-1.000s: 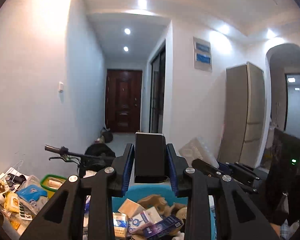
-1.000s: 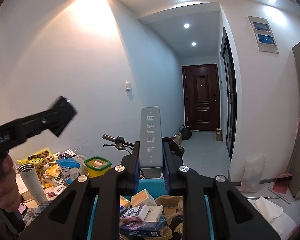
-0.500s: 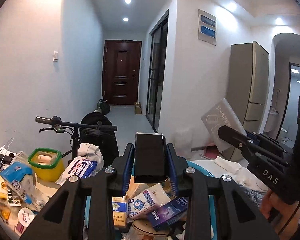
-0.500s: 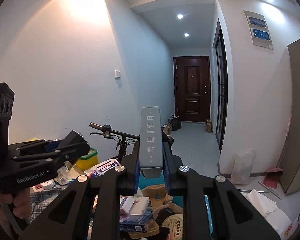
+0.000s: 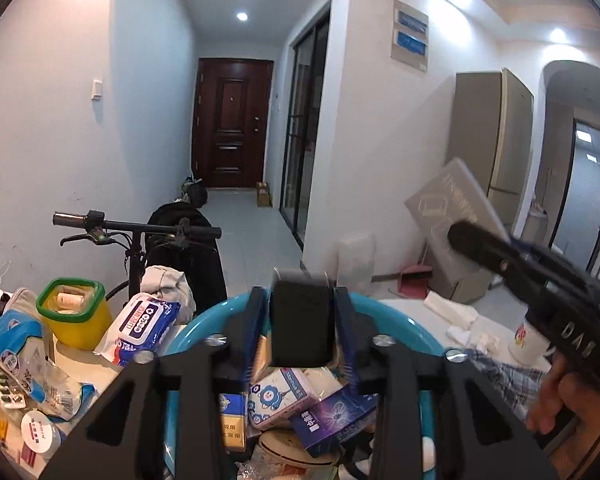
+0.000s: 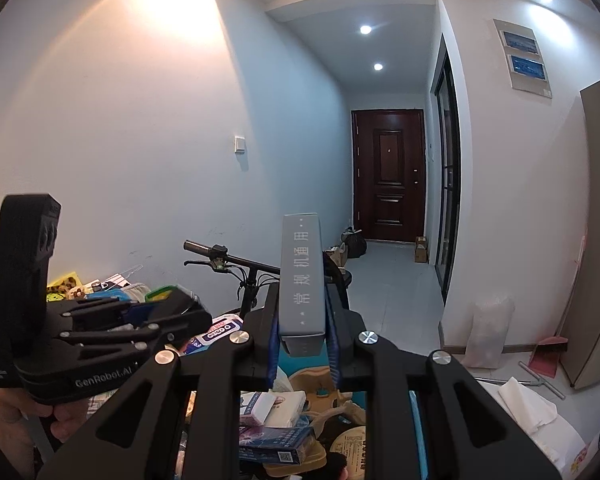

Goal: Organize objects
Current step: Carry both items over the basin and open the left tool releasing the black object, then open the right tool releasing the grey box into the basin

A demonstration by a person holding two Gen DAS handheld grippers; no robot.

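Observation:
My left gripper (image 5: 302,320) is shut on a small black box (image 5: 302,330) and holds it above the blue basin (image 5: 396,326), which is full of small cartons. My right gripper (image 6: 302,322) is shut on a tall grey box with white Chinese characters (image 6: 302,280), held upright over the same basin (image 6: 418,420). In the left wrist view the right gripper (image 5: 512,268) shows at the right with the grey box (image 5: 456,208). In the right wrist view the left gripper (image 6: 100,336) shows at the left.
Left of the basin lie a yellow tub with a green rim (image 5: 74,314), a wet-wipes pack (image 5: 142,326), tissue packs and blister strips. A scooter handlebar (image 5: 136,226) stands behind. White cloths (image 5: 456,316) lie to the right. A hallway with a brown door (image 5: 232,124) lies beyond.
Both grippers have tilted down toward the basin, keeping their boxes. The left gripper has moved closer to the right one.

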